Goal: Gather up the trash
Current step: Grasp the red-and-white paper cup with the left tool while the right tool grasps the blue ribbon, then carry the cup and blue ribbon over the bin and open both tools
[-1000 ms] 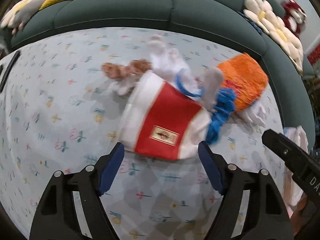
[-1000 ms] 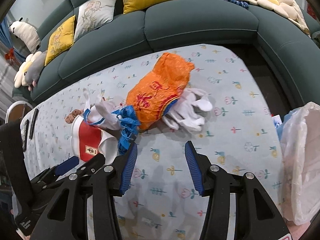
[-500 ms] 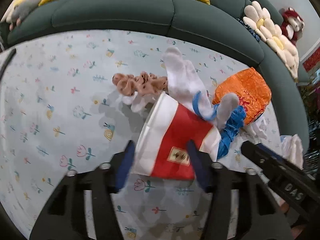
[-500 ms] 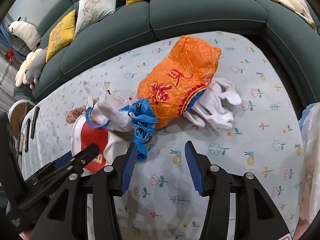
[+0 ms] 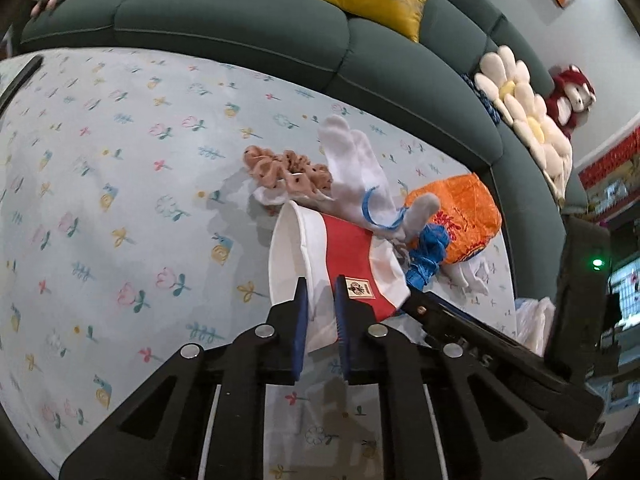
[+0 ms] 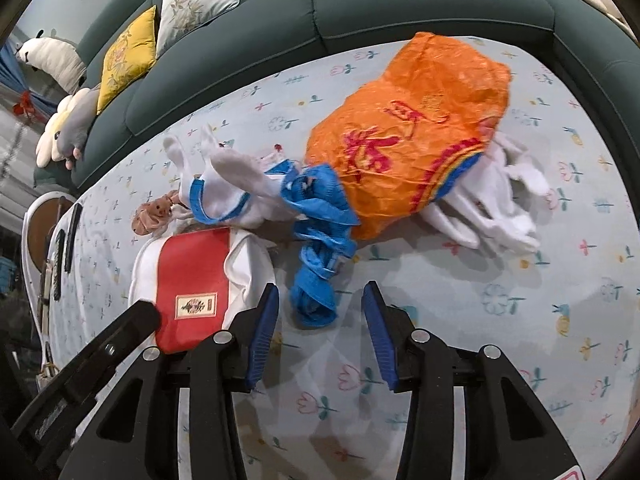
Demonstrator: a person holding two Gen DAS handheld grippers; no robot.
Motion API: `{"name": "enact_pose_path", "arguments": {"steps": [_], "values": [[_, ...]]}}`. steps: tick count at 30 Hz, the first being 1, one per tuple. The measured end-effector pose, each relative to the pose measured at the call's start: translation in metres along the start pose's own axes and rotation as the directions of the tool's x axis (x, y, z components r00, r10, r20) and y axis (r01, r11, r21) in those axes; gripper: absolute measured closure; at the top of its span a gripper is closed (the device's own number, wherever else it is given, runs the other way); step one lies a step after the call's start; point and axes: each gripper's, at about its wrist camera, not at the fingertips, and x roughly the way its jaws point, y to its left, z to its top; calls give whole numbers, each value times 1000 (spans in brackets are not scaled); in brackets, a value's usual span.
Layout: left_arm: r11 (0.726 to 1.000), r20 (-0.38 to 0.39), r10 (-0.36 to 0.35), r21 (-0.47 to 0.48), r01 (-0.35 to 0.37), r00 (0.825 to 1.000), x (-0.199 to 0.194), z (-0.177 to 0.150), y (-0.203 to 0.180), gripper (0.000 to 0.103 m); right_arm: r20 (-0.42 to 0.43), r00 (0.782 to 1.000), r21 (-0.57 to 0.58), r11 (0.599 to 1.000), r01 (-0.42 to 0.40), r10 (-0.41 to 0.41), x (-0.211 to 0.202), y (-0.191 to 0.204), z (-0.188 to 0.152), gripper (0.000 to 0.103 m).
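Cup (image 5: 344, 256) rim pinched in left gripper (image 5: 321, 304) jaws, base hidden; right gripper (image 6: 320, 320) jaws spread.

Quick tally of what can be counted. One red-and-white paper cup (image 5: 340, 256) is seen pinched between the left jaws. One blue crumpled bag (image 6: 320, 240) is found just ahead of the right jaws. One orange plastic bag (image 6: 408, 152) is counted farther out, beyond the blue one. Two white gloves are made out: one blue-cuffed glove (image 6: 224, 184) ahead-left of the right jaws, one bare white glove (image 6: 492, 208) ahead-right. One pinkish scrunchie (image 5: 288, 168) is spotted beyond the left jaws. On the sofa, two yellow cushions (image 6: 124, 52) and one pale cushion (image 6: 196, 4) can be counted from the right view.
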Motion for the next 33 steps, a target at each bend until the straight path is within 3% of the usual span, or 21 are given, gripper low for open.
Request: {"name": "enact_pose_path", "arguments": {"steps": [2, 5, 6, 14, 20, 33], "values": [[1000, 0, 3, -25, -3, 1000, -1, -3, 3, 91, 6, 1000, -7, 1000, 7, -7, 3, 3, 1, 62], [999, -9, 3, -35, -4, 1000, -2, -6, 2, 92, 1, 1000, -28, 1000, 15, -14, 6, 6, 4, 85], [999, -10, 6, -32, -6, 1000, -3, -7, 2, 92, -1, 1000, -24, 1000, 7, -7, 5, 4, 4, 86], [1000, 1, 0, 8, 0, 1000, -16, -16, -27, 100, 23, 999, 9, 1000, -29, 29, -30, -19, -9, 87], [999, 21, -14, 47, 13, 1000, -35, -29, -59, 100, 77, 995, 22, 998, -58, 56, -73, -37, -22, 88], [979, 53, -87, 189, 75, 995, -66, -60, -161, 100, 225, 972, 36, 997, -74, 65, -166, -94, -39, 88]]}}
